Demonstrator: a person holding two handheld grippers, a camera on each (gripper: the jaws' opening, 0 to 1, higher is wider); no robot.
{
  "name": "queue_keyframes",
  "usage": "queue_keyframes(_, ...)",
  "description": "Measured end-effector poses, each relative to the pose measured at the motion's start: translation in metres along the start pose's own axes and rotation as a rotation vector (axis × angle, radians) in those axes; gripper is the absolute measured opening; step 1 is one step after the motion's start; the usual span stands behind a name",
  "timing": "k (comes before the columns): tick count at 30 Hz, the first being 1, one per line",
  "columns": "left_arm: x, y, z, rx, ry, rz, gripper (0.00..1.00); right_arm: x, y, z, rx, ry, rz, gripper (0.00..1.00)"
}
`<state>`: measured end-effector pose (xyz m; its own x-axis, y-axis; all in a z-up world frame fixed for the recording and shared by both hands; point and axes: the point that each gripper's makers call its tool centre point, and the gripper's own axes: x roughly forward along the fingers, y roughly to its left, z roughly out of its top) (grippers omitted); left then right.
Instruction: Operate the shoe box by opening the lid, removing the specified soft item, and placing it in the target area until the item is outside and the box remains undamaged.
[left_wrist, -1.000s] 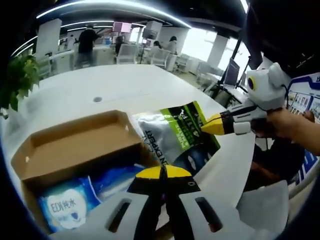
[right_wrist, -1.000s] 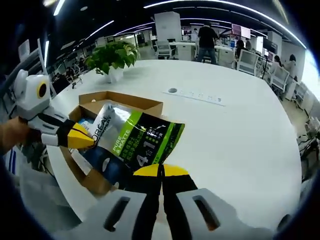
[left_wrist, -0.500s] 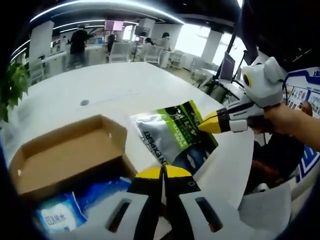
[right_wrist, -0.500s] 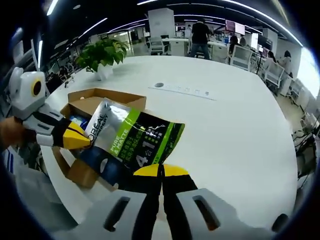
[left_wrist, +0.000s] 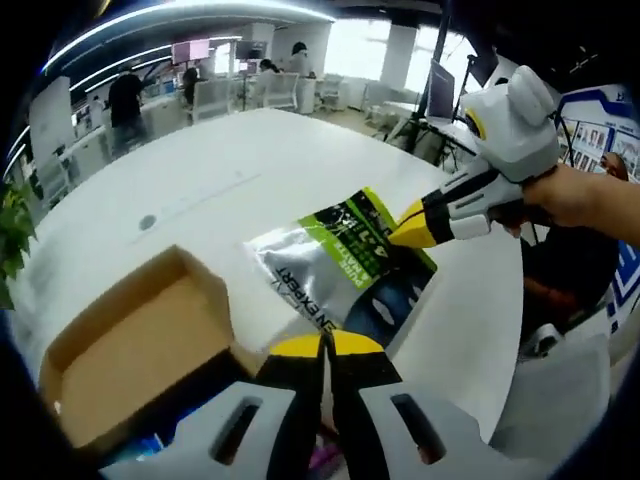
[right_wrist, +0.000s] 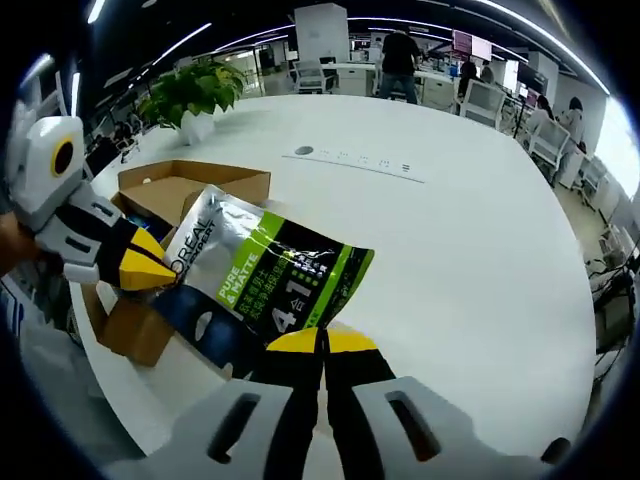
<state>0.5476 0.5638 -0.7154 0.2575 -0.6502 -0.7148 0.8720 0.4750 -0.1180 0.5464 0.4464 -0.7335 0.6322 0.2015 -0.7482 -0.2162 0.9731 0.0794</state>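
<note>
Broad white surface (right_wrist: 480, 260) stretching far toward desks, chairs and standing people at the back of an open office. On it, at the left in the right gripper view, an open brown cardboard shoe box (right_wrist: 175, 195), lid flap up; same box (left_wrist: 135, 355) low and left in the left gripper view, its inside mostly bare cardboard from this angle. Beyond the box, far left, a potted plant (right_wrist: 190, 95) standing on the surface. Out of the box and held up above the surface just right of it, a soft glossy pouch (right_wrist: 265, 285), silver, green and dark blue with printed lettering; also seen in the left gripper view (left_wrist: 345, 265), stretched between the two tools. Right tool (right_wrist: 322, 345) with yellow-tipped jaws pressed together, clamped on the pouch's near edge; seen from the other side (left_wrist: 425, 222) pinching the pouch's far right corner, a hand (left_wrist: 575, 195) behind it. Left tool (left_wrist: 325, 350) likewise with jaws together, gripping the pouch's near lower edge; in the right gripper view (right_wrist: 135, 270) its yellow tip touching the pouch's left edge, right over the box's near wall. No gap visible between either pair of jaws. Cannot tell whether the pouch's lower part touches the surface.
</note>
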Motion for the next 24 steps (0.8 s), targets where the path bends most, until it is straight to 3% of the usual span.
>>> queue_keyframes(12, 0.027, 0.002, -0.014, 0.136, 0.108, 0.001, 0.00, 0.024, -0.012, -0.009, 0.005, 0.033, 0.017, 0.00)
queue_keyframes(24, 0.044, 0.007, -0.010, 0.235, 0.160, 0.019, 0.00, 0.041, -0.023, -0.015, 0.017, 0.040, 0.007, 0.00)
